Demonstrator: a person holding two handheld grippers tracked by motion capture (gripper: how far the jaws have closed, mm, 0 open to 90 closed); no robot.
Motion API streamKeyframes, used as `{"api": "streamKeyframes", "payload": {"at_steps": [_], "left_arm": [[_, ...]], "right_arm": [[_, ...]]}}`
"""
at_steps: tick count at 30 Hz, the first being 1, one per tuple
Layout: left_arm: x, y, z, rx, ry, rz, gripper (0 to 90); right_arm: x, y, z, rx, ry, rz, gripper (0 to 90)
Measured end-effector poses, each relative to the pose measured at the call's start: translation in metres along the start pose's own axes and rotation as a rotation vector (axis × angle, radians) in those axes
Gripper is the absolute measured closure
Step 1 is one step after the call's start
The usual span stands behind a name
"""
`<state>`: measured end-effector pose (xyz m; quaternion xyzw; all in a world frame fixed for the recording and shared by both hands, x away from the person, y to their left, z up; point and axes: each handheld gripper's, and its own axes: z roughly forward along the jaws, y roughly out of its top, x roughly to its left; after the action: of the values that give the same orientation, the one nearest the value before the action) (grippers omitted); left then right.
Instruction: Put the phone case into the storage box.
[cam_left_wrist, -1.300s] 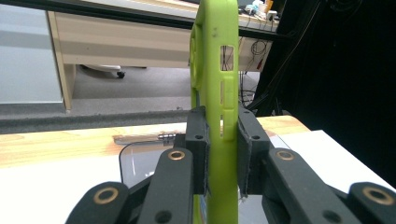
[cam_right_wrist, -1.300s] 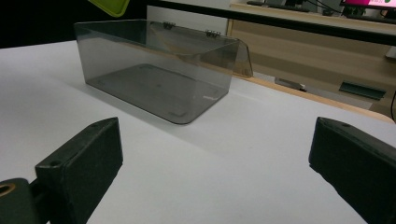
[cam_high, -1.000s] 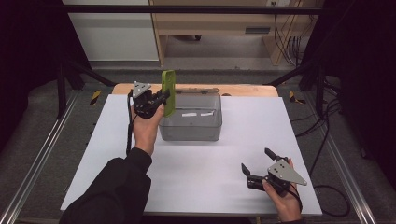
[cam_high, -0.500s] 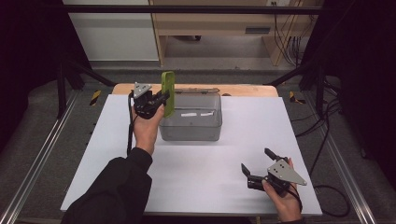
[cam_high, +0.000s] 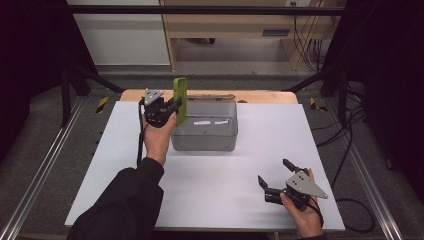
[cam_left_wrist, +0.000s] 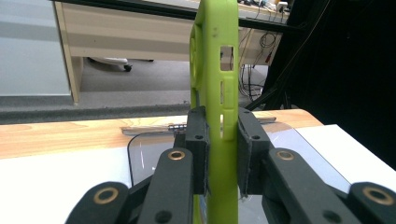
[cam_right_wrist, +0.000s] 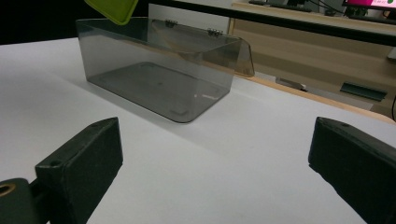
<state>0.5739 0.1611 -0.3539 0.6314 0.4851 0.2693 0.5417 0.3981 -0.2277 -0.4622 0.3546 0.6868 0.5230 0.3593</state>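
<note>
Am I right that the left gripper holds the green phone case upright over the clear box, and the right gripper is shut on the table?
Not quite. The right gripper is open with nothing in it, as the right gripper view shows. The rest holds: the left gripper clamps the green phone case upright over the clear box.

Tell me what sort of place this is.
Probably a lab or workshop set up for recording: a white table inside a metal rail frame, loose cables on grey carpet, and a wooden bench behind.
</note>
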Motion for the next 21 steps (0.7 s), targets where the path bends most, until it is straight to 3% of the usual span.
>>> {"api": "streamKeyframes", "payload": {"at_steps": [10,21], "left_arm": [[-0.001,0.0,0.0,0.0,-0.004,0.004,77.7],[0.009,-0.004,0.0,0.019,0.031,0.004,77.7]], "right_arm": [[0.001,0.0,0.0,0.0,0.003,-0.003,3.4],[0.001,0.0,0.001,0.005,0.006,-0.005,3.4]]}}
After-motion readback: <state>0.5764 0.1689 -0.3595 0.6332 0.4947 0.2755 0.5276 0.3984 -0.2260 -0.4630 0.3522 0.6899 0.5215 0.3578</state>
